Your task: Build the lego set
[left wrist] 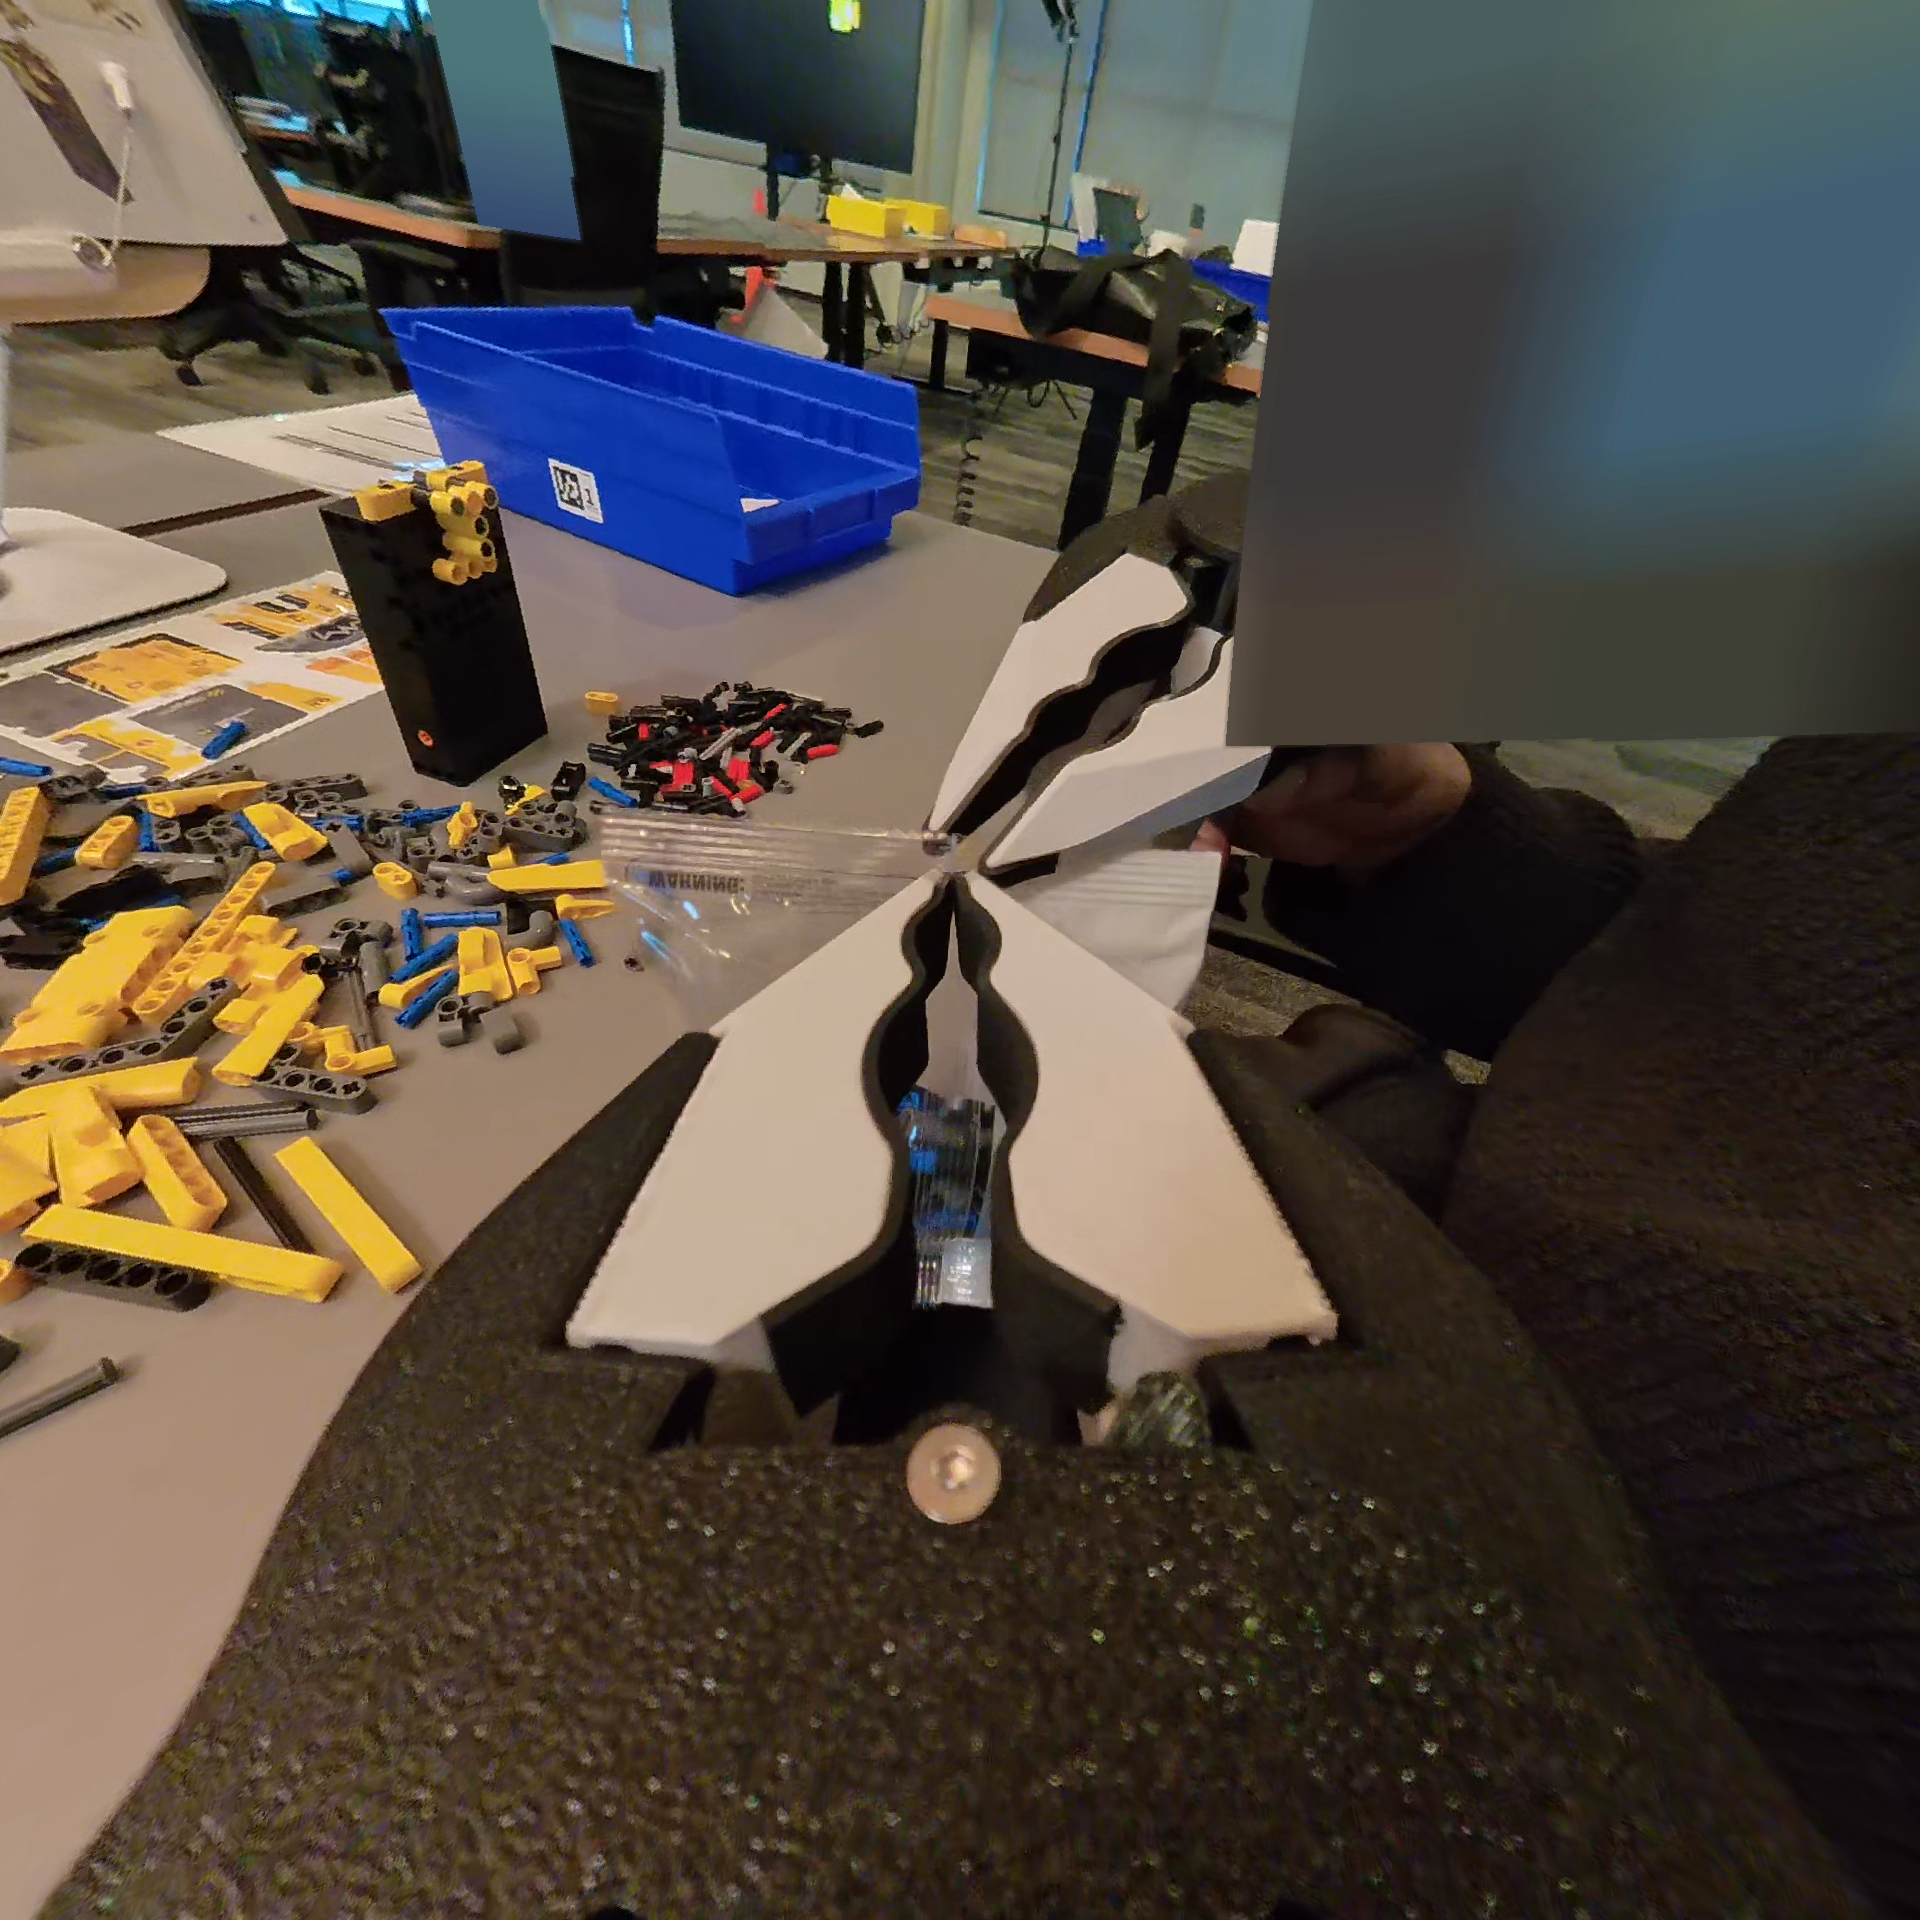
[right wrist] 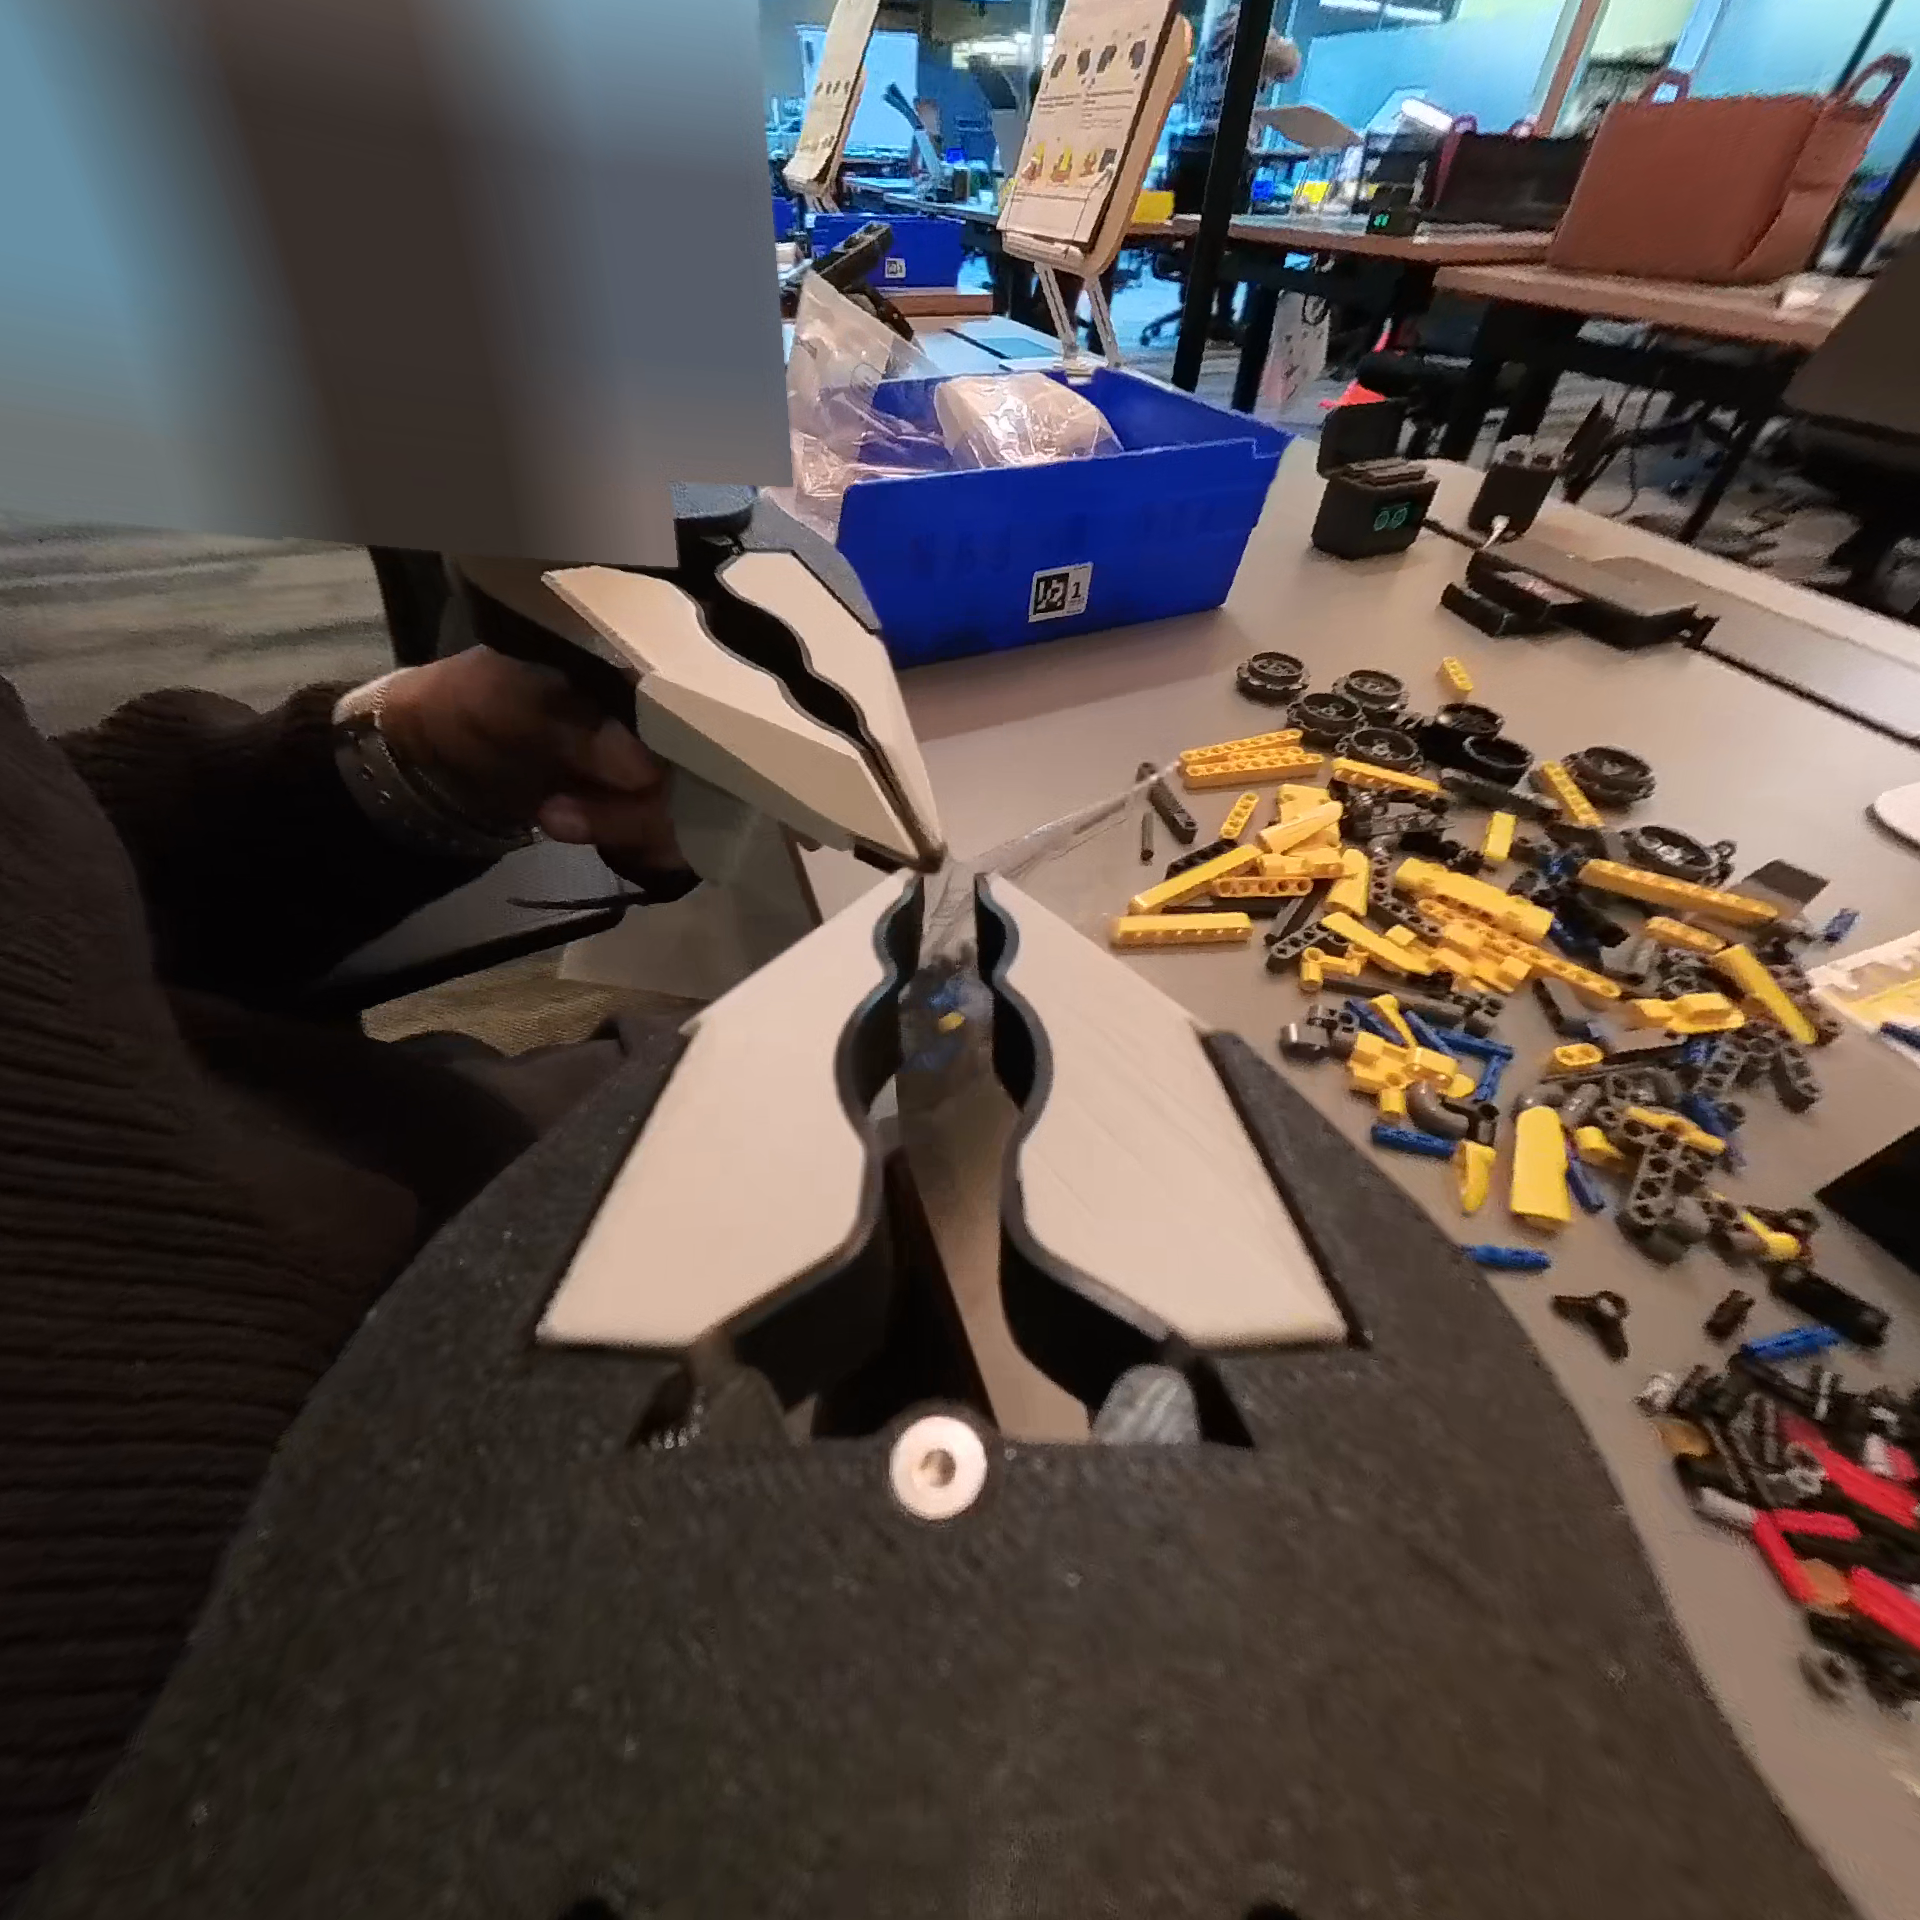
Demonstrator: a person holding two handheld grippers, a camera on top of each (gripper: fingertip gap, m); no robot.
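My left fingers (left wrist: 948,871) and right fingers (right wrist: 948,883), both closed, pinch one clear plastic bag (left wrist: 769,894) at the table's (left wrist: 644,644) near edge, beside loose building pieces (left wrist: 260,956); tips nearly touch.

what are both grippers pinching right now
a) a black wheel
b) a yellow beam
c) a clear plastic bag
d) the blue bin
c: the left gripper and right gripper both have their tips shut on the clear plastic bag, held above the table's near edge.
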